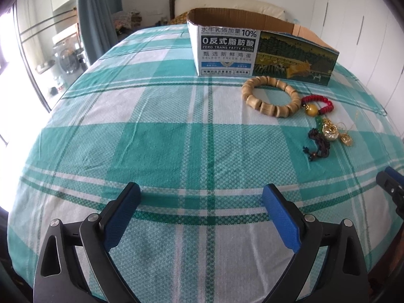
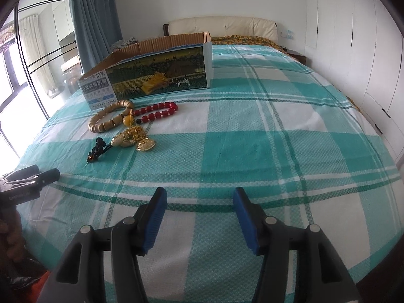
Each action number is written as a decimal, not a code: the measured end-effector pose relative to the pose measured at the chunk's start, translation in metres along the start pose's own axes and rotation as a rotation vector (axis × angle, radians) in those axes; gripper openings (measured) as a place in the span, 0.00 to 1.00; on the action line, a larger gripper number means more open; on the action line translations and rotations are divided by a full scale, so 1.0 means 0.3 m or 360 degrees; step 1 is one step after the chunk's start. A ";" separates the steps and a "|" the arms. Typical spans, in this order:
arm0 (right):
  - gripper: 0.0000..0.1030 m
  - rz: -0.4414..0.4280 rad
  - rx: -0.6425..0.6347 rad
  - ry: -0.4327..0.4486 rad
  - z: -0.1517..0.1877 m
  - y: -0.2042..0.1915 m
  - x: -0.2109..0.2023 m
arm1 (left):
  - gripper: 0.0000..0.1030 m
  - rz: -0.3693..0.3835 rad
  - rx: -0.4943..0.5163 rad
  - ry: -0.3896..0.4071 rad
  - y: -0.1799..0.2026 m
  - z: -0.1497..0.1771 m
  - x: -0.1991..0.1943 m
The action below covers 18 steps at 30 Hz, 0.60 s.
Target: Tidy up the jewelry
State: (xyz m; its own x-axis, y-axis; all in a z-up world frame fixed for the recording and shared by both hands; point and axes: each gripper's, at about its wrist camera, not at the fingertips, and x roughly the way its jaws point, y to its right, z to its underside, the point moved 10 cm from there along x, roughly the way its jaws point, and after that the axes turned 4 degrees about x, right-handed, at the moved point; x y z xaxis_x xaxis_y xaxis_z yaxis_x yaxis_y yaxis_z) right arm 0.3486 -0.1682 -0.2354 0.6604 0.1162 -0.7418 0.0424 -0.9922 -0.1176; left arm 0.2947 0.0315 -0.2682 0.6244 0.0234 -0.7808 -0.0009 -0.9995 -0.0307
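Approach step: both tools, left tool (image 1: 200,202) and right tool (image 2: 199,203), spread and empty over the bed (image 1: 156,136); jewelry pile (image 1: 298,111) at 1 o'clock before the box (image 1: 262,53); next needs pinching the wooden bracelet (image 1: 271,96).

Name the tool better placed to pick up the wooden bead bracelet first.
Probably left. The wooden bead bracelet lies nearer the open left tool; the right tool, also open, views it far off to the side.

On the bed (image 1: 151,126) lie one open cardboard box (image 1: 262,50), one wooden bead bracelet (image 1: 271,96), one red bead bracelet (image 1: 320,103) with a single yellow bead, one dark cord piece (image 1: 318,146) and one tangle of gold charms (image 1: 335,131), its number unclear.
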 end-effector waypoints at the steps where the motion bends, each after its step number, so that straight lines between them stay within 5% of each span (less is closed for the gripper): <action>1: 0.57 0.0004 -0.0007 0.0001 0.000 -0.003 0.001 | 0.96 -0.0001 0.0001 0.0002 0.001 0.001 0.000; 18: 0.68 0.0041 -0.0101 -0.0003 0.009 -0.026 0.010 | 1.00 0.0000 0.0018 -0.0005 0.016 0.008 0.000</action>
State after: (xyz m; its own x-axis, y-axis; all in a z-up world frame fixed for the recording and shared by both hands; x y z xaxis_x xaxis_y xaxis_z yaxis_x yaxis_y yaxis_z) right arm 0.3481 -0.1599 -0.2385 0.6606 0.0903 -0.7453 0.0729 -0.9958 -0.0561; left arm 0.2927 0.0268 -0.2698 0.6220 0.0237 -0.7826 -0.0095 -0.9992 -0.0378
